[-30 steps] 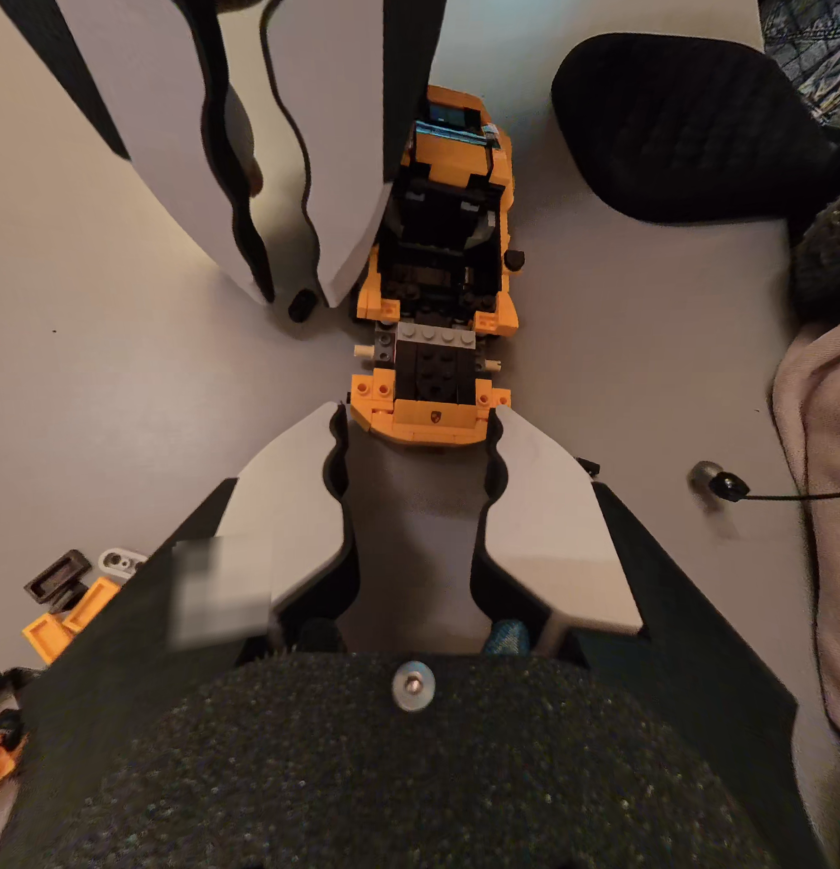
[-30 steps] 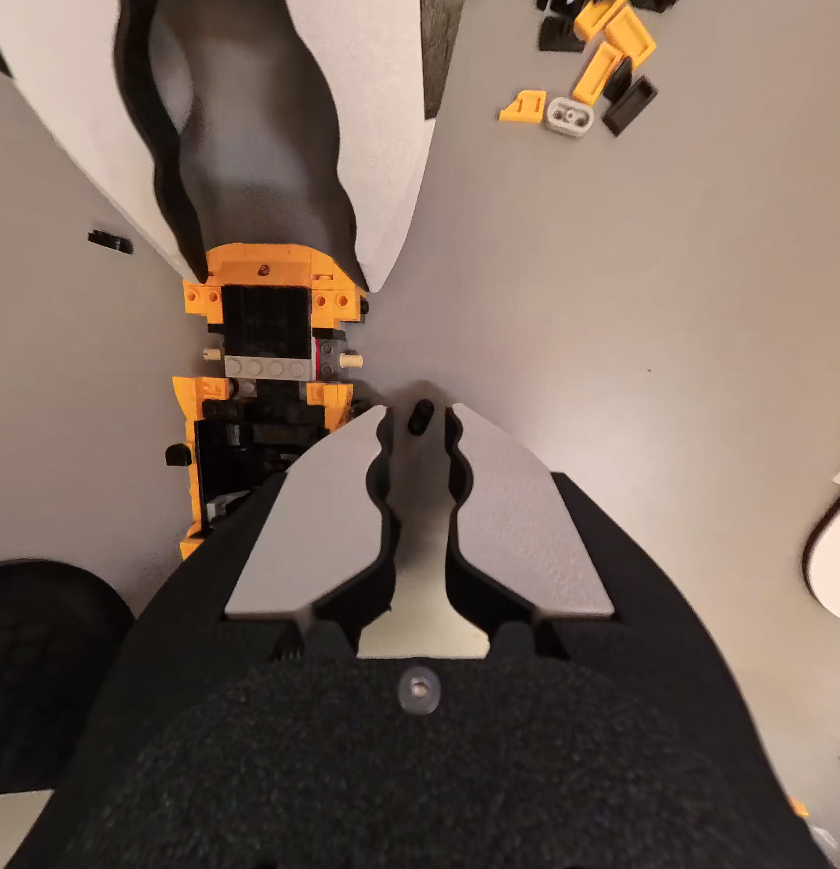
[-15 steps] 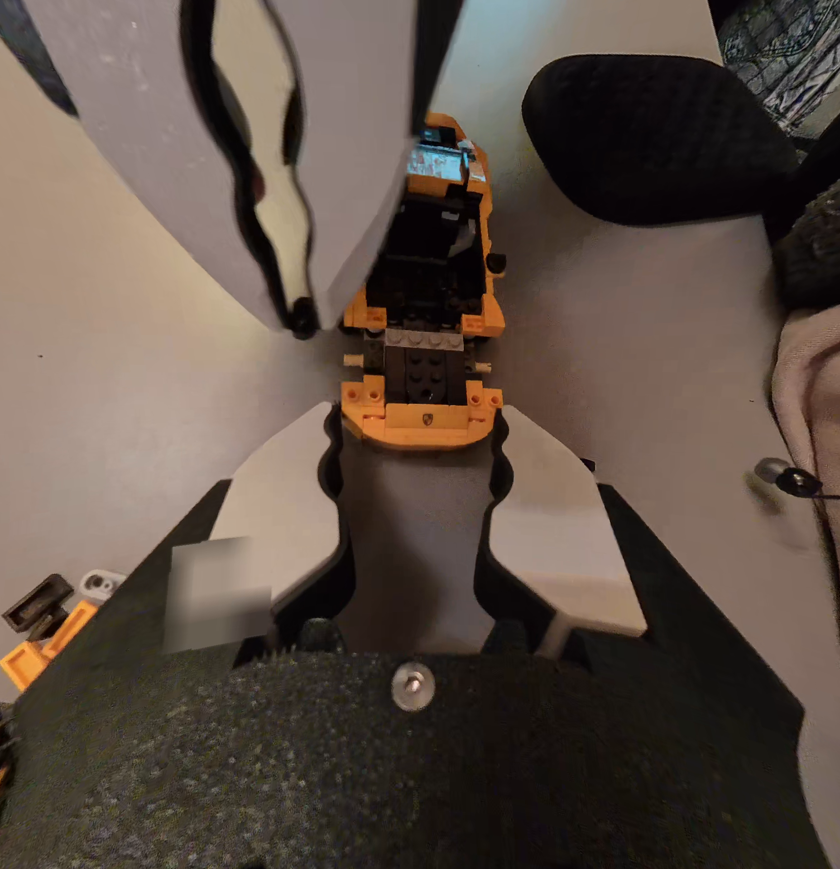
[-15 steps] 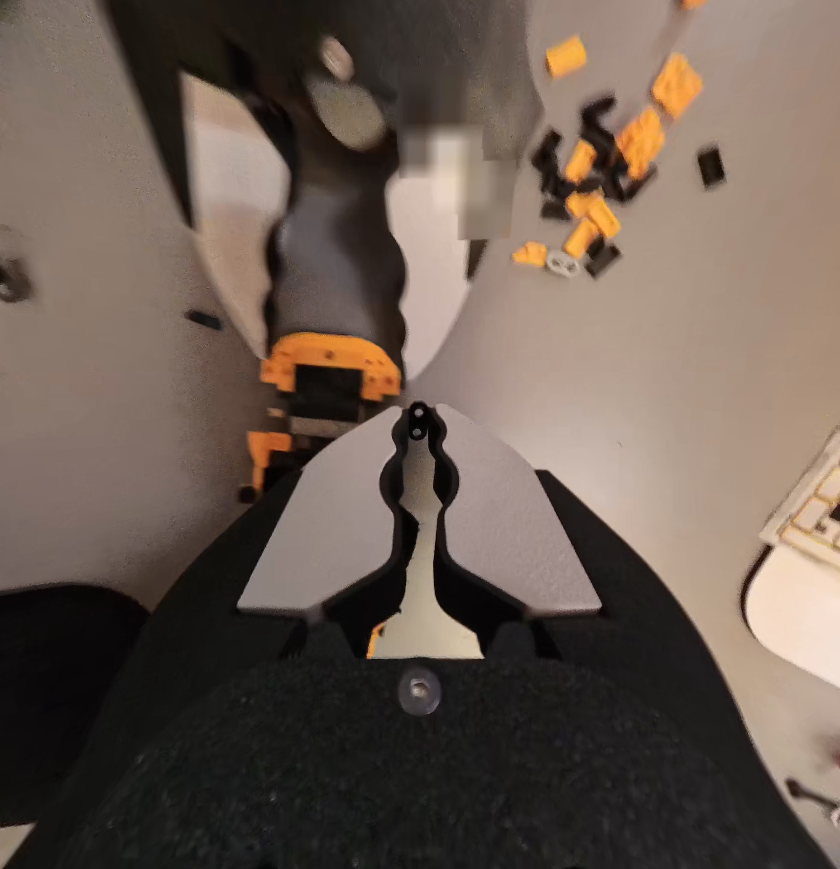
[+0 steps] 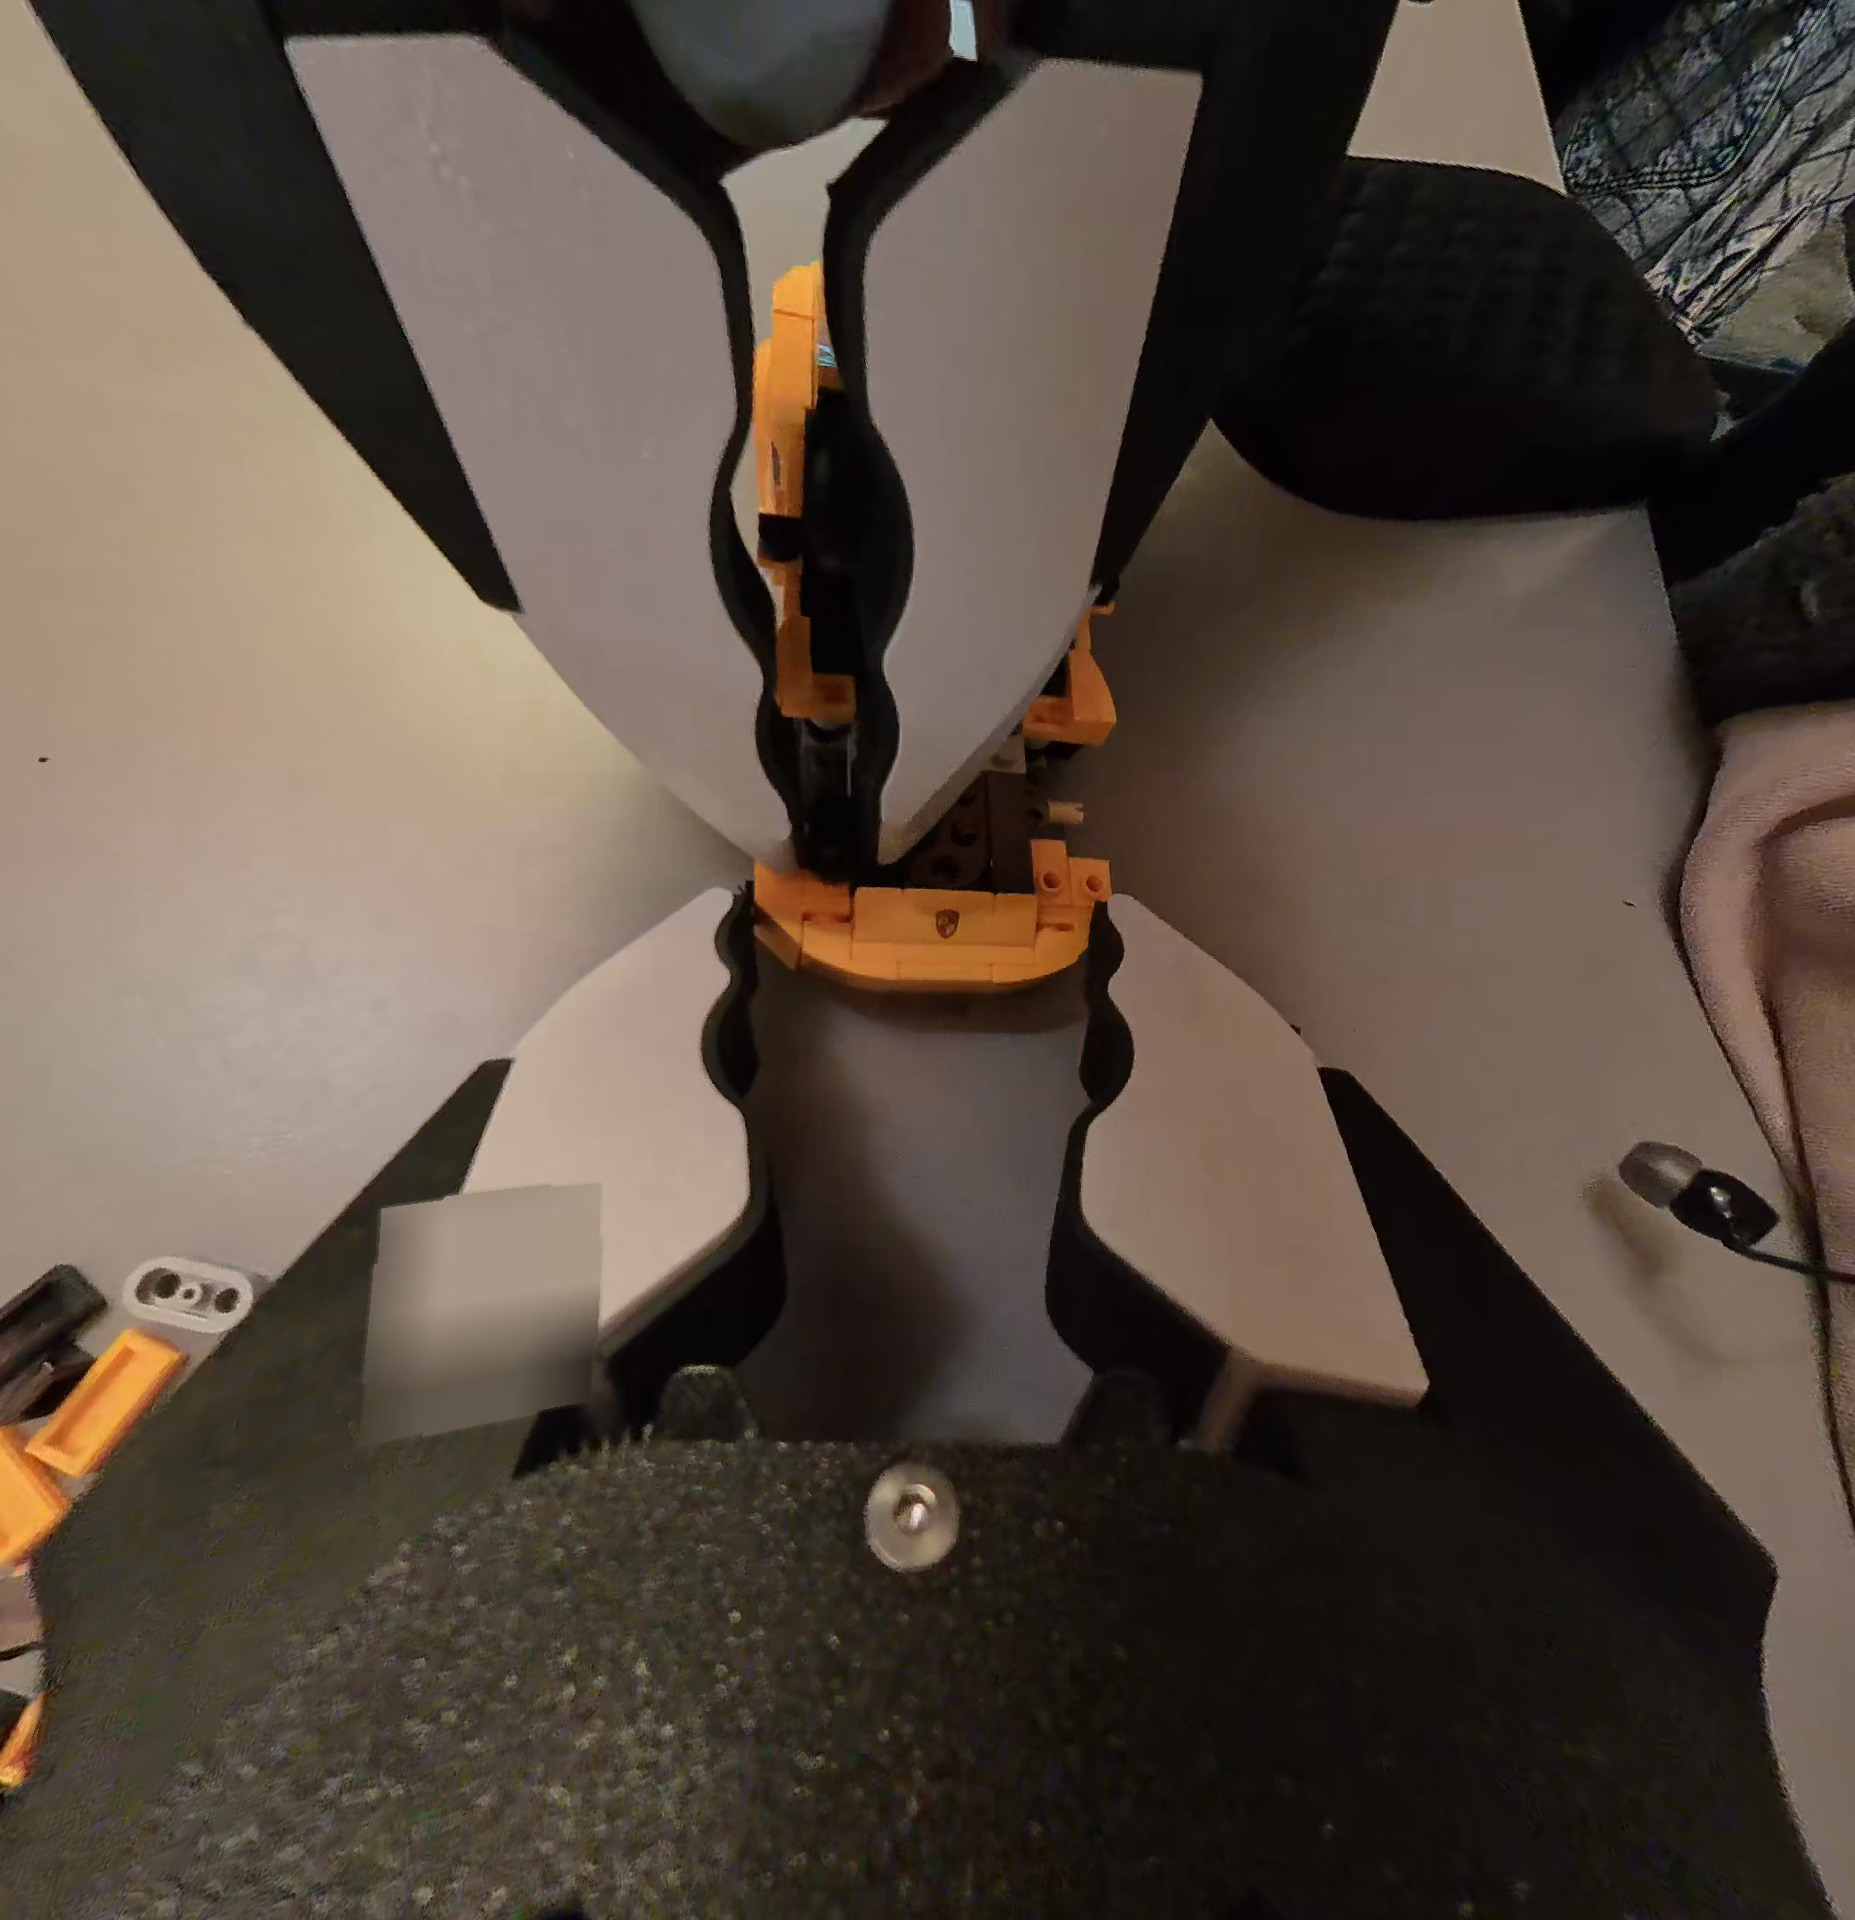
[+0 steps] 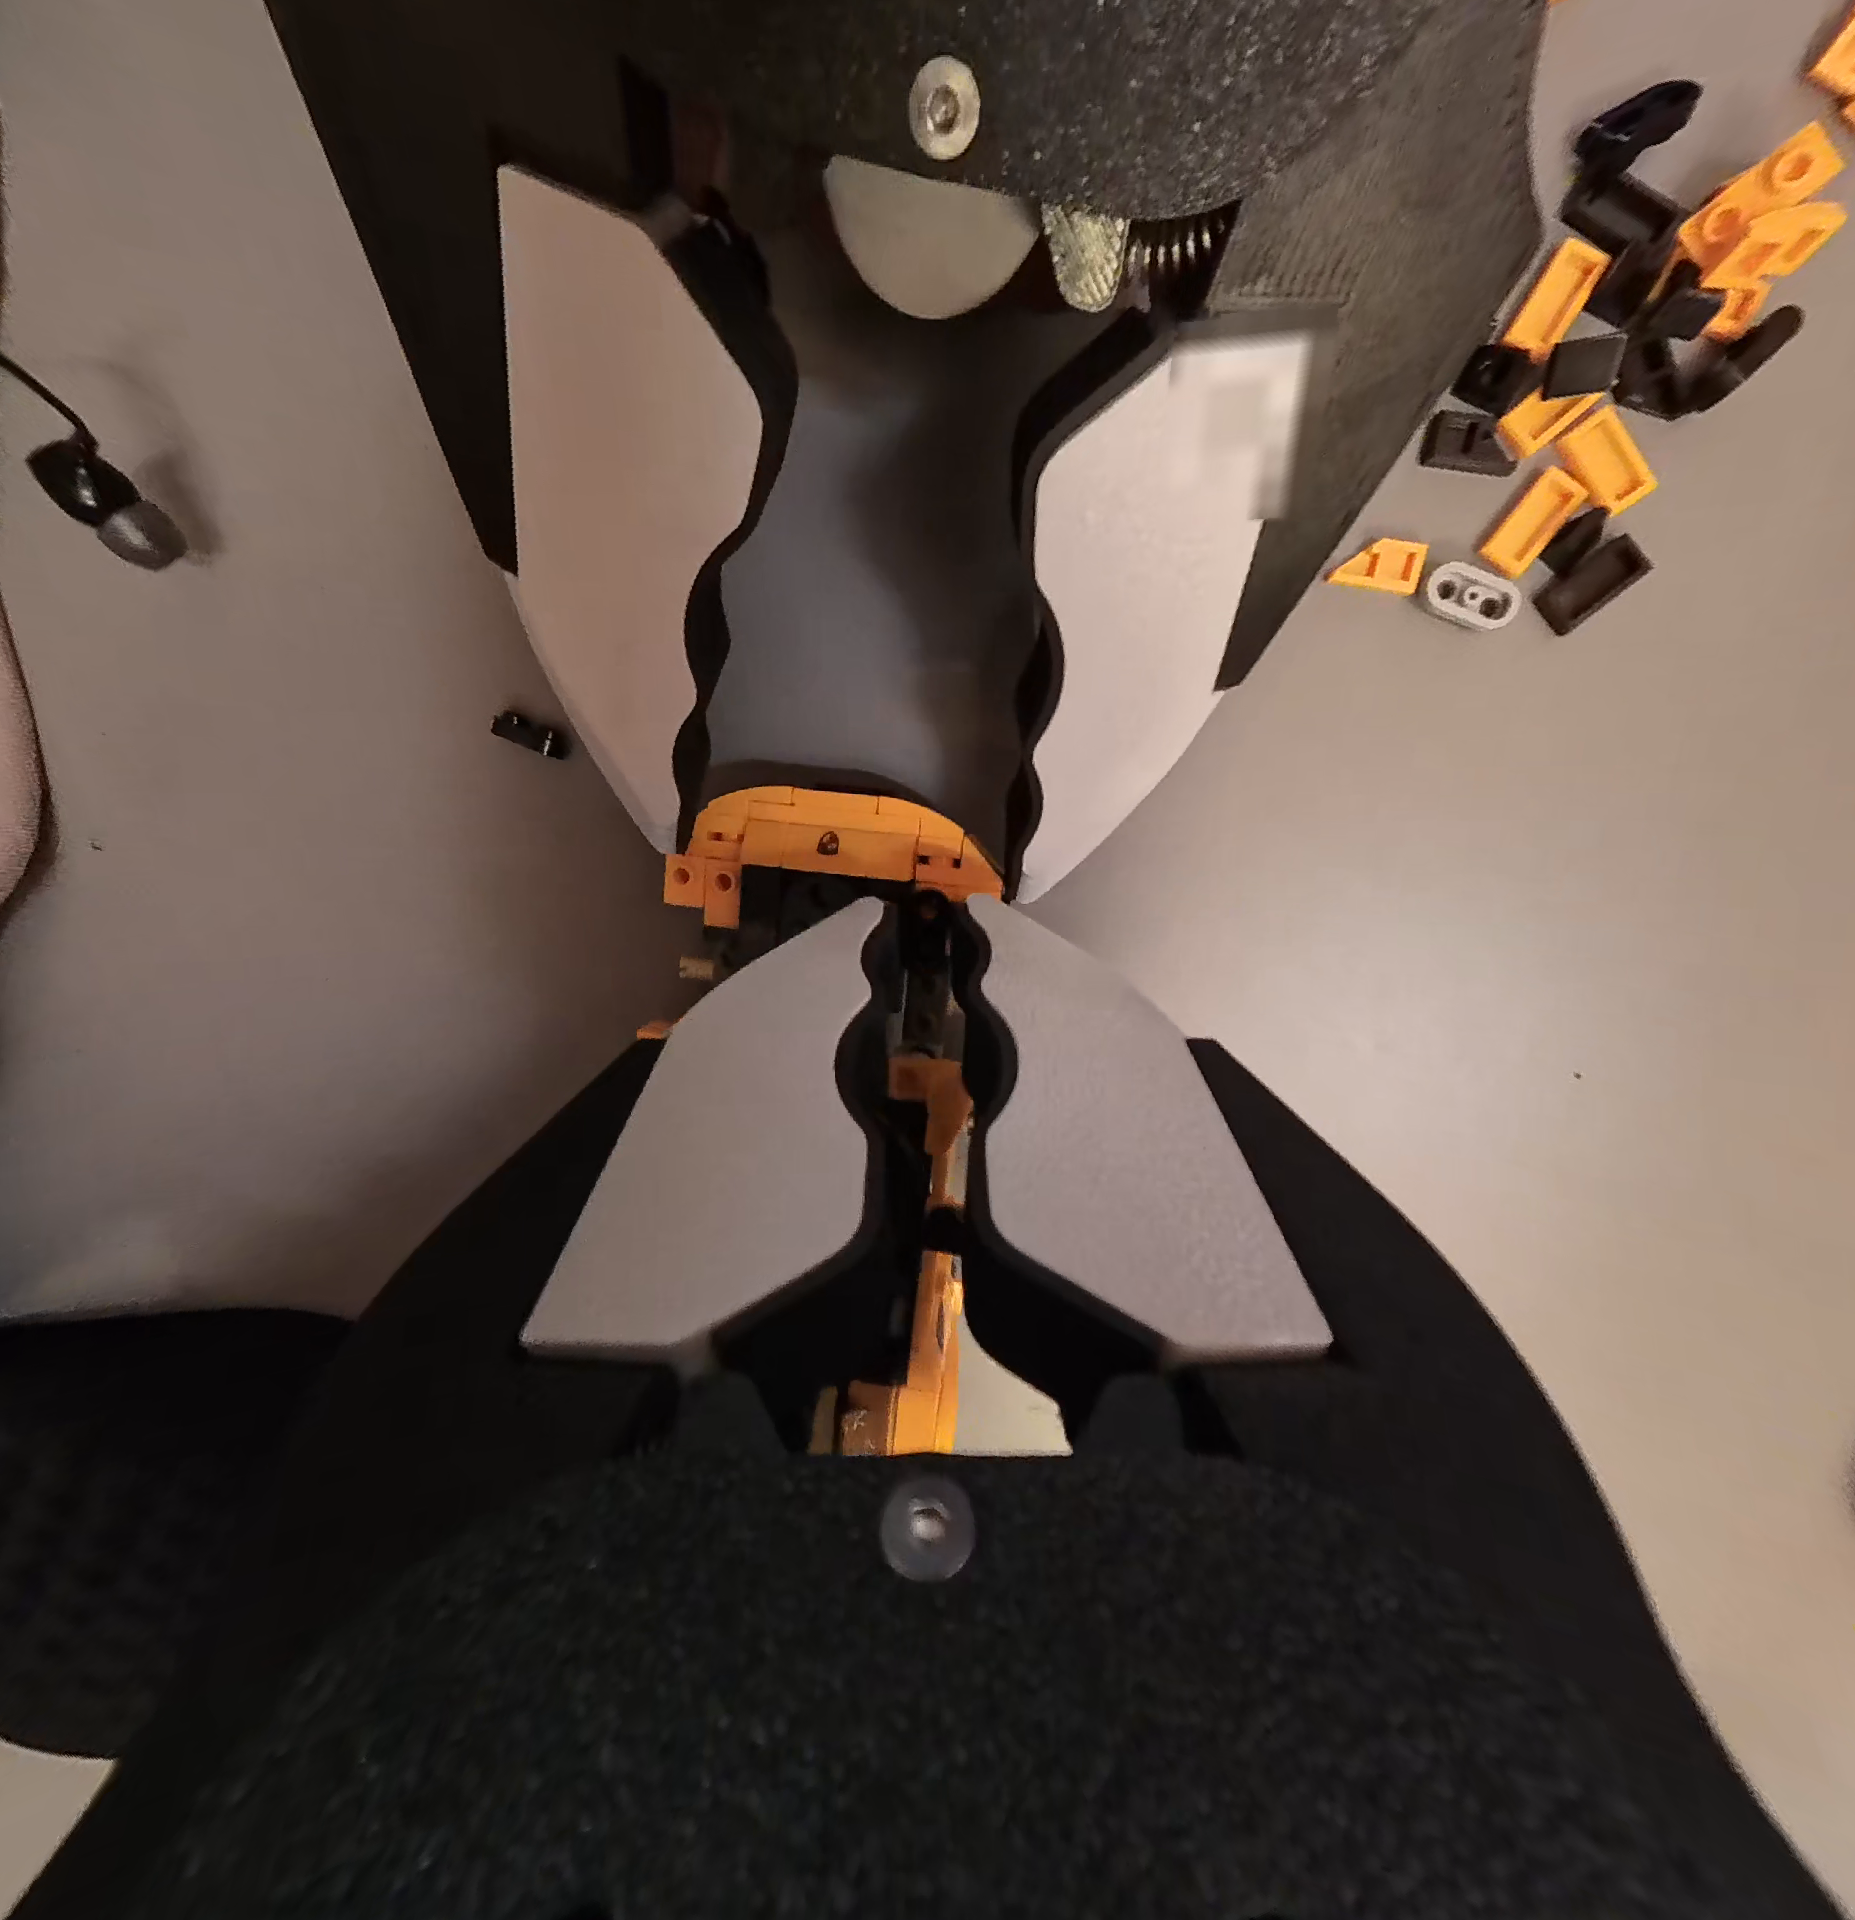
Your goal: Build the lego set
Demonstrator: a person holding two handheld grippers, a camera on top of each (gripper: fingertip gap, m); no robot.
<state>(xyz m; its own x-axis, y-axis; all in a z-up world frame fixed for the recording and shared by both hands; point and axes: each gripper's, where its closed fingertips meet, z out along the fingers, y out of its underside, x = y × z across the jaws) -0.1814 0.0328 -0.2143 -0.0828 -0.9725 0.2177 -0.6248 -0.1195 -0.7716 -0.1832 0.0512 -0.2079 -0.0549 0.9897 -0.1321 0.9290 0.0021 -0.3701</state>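
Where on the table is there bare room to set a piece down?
Bare table lies right of the car, below the loose bricks. Another patch lies between the car and the earbud. It is crowded where both grippers meet at the car.

From my vantage the orange-and-black lego car [image 5: 928,920], partly built, lies flat on the grey table [image 5: 279,831]; its rounded orange nose bears a small dark emblem, with open black studs behind. A small black piece [image 6: 928,920] sits just behind the nose. Loose orange, black and grey bricks [image 6: 1588,416] lie scattered well apart from the car.
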